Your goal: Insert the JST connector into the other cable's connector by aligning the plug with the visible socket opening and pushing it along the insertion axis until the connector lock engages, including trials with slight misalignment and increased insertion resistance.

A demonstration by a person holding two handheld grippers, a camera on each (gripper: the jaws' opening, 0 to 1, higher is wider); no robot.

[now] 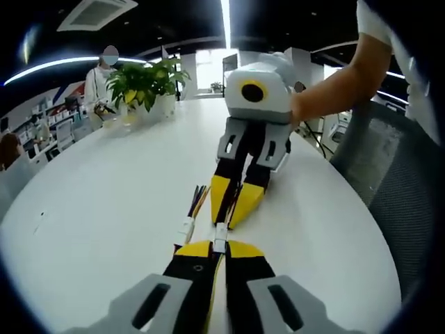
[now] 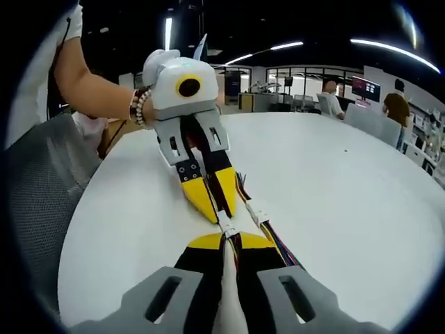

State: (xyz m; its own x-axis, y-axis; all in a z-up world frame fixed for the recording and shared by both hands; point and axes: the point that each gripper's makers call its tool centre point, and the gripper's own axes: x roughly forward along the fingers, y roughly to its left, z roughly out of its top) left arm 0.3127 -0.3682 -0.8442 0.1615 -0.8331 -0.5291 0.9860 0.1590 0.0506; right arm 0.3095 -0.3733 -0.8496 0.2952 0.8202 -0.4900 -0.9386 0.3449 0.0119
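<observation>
Facing tip to tip on white table [image 1: 104,209]: left gripper [image 1: 220,248] and right gripper [image 2: 227,239], jaws closed, each clamping cable; white JST connector [image 1: 220,236] between tips; spare connector [image 1: 186,227] just beside it.

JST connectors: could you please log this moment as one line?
left gripper: shut on cable | right gripper: shut on cable | JST connectors: meeting tip to tip | spare connector: on table

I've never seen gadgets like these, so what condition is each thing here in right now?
Left tongs: shut on white plug.
Right tongs: shut on its cable.
Small white plug: meeting the other tongs' tips; whether locked, cannot tell.
Spare white connector with coloured wires: lying loose on white table.
</observation>
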